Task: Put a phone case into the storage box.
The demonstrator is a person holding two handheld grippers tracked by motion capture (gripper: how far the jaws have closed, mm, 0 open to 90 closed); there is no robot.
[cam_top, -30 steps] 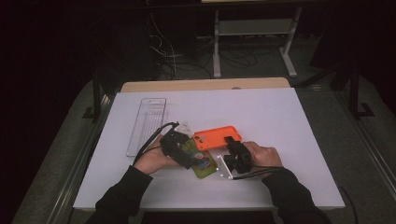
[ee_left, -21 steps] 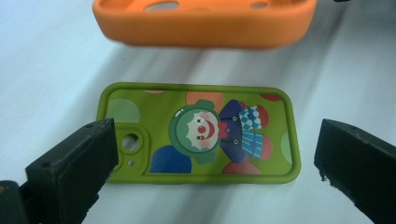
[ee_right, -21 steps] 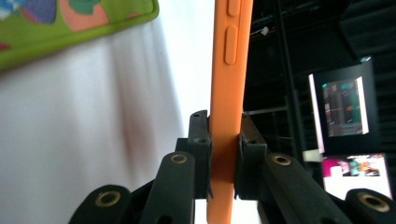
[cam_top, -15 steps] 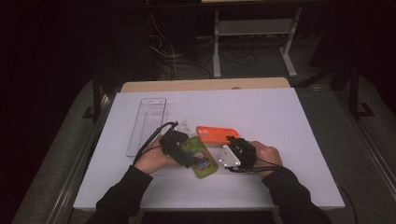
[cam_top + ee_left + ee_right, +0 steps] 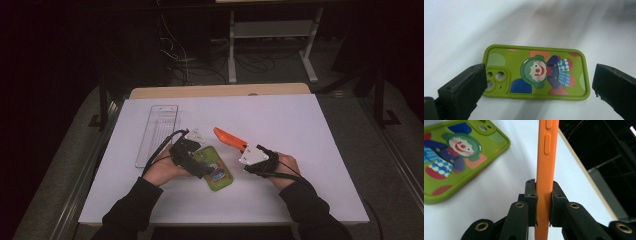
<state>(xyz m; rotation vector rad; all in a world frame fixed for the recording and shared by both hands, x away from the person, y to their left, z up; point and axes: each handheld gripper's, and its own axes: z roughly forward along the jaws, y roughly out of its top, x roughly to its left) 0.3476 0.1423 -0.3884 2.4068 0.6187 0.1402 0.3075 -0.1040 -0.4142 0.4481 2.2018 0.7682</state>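
Right gripper view: the right gripper (image 5: 543, 202) pinches the orange phone case (image 5: 547, 157) edge-on at frame centre; the left gripper (image 5: 537, 85), jaws wide, straddles the green clown case (image 5: 536, 72) lying flat. Next, likely close on it.

Your right gripper (image 5: 543, 202) pinches a smooth, matt orange rubbery phone case (image 5: 546, 157) between 2 matt black plastic fingers (image 5: 531, 195) with brass-coloured rivets. The lime-green soft plastic phone case with a printed clown (image 5: 536, 72) has a faint satin sheen. The bench (image 5: 300, 125) carries a matt white top with a pale wood edge. The clear plastic tray (image 5: 157, 132) looks glossy.
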